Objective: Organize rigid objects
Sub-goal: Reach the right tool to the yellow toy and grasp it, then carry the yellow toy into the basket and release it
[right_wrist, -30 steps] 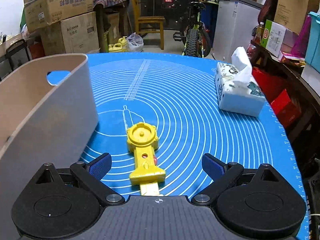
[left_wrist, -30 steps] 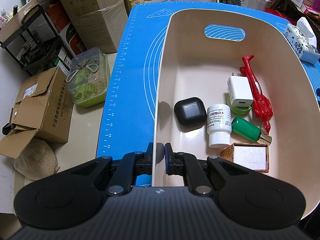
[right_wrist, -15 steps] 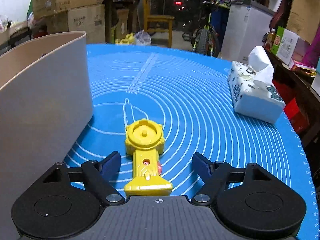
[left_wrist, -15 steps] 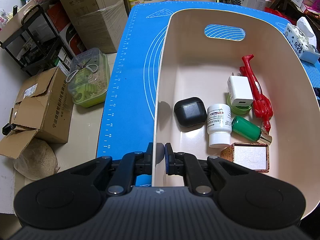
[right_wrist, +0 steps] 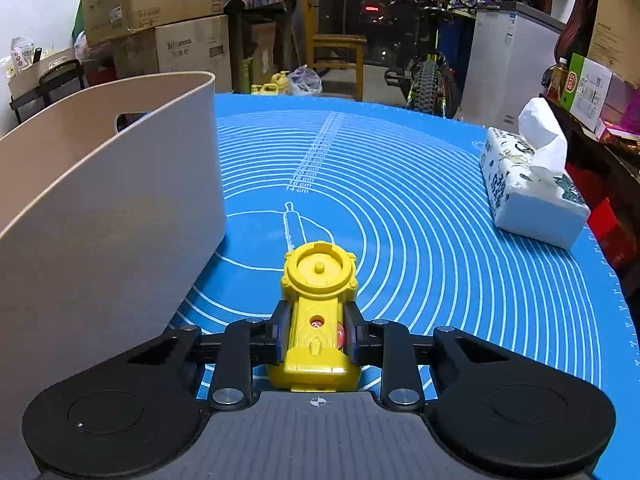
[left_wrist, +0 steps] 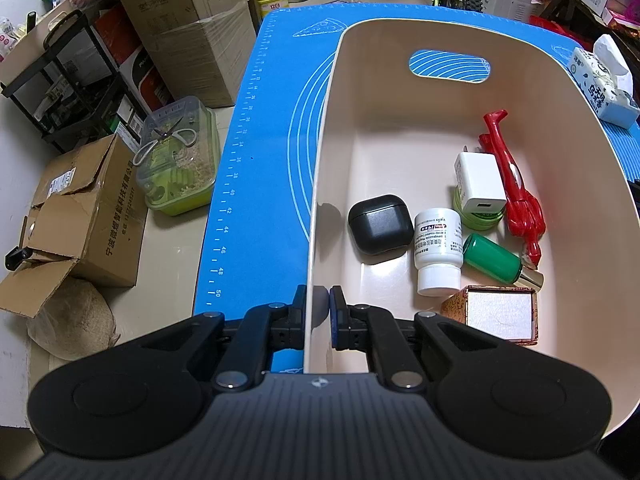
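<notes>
My left gripper (left_wrist: 318, 314) is shut on the near left wall of a beige plastic bin (left_wrist: 320, 184). Inside the bin lie a black earbud case (left_wrist: 380, 224), a white pill bottle (left_wrist: 436, 250), a white charger (left_wrist: 478, 184), a green bottle (left_wrist: 494, 258), a red toy (left_wrist: 516, 184) and a small brown box (left_wrist: 498, 314). My right gripper (right_wrist: 316, 338) is shut on the handle of a yellow toy launcher (right_wrist: 318, 304) that lies on the blue mat (right_wrist: 420, 208), just right of the bin (right_wrist: 100, 216).
A tissue pack (right_wrist: 528, 192) stands at the mat's right edge. Left of the table are cardboard boxes (left_wrist: 80, 216), a clear food container (left_wrist: 178, 164) and a black rack (left_wrist: 60, 76). A bicycle (right_wrist: 428, 76) and chair (right_wrist: 336, 60) stand beyond the table.
My right gripper has moved forward over the yellow toy and closed on its handle. My left gripper has stayed shut on the bin wall.
</notes>
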`<state>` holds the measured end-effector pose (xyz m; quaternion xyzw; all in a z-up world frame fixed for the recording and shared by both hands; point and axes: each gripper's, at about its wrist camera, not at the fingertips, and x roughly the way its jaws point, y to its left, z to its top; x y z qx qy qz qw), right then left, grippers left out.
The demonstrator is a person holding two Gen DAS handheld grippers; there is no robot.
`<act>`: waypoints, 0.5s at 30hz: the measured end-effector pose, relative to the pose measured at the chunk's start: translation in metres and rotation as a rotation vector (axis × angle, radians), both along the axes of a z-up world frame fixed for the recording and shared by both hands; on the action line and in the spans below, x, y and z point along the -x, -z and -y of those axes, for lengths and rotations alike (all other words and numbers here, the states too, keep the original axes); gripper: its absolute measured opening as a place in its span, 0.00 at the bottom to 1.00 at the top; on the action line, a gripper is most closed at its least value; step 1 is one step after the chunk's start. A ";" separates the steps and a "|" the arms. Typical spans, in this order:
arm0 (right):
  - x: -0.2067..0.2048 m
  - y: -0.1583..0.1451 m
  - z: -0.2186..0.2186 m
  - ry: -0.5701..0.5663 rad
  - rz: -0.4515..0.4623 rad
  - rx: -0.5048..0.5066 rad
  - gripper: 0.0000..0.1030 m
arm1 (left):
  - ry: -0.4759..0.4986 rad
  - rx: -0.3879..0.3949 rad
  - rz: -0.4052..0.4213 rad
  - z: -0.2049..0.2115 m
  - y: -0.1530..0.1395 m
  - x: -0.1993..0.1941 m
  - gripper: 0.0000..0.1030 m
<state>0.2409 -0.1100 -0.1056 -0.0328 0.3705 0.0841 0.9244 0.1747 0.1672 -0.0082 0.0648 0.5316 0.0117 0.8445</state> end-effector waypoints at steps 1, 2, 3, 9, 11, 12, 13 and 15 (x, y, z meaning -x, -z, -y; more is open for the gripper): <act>0.002 -0.001 0.001 0.005 0.006 -0.001 0.35 | 0.000 -0.001 0.000 0.000 0.000 0.000 0.12; 0.004 -0.002 0.002 0.010 0.011 -0.003 0.35 | 0.000 0.000 0.000 0.000 0.000 0.000 0.12; 0.006 -0.004 0.004 0.016 0.016 -0.007 0.35 | 0.000 0.001 0.000 0.000 0.000 0.000 0.12; 0.014 -0.014 0.010 0.048 0.044 -0.024 0.35 | 0.000 0.002 0.001 0.000 -0.001 0.000 0.12; 0.017 -0.018 0.011 0.054 0.057 -0.032 0.35 | -0.001 0.004 0.001 0.000 -0.001 0.000 0.12; 0.018 -0.020 0.011 0.056 0.064 -0.033 0.35 | -0.001 0.004 0.001 0.000 -0.001 0.000 0.12; 0.019 -0.023 0.011 0.056 0.071 -0.033 0.35 | -0.001 0.004 0.001 0.000 -0.001 0.000 0.12; 0.023 -0.030 0.010 0.056 0.089 -0.033 0.35 | -0.001 0.004 0.001 0.000 -0.001 0.000 0.12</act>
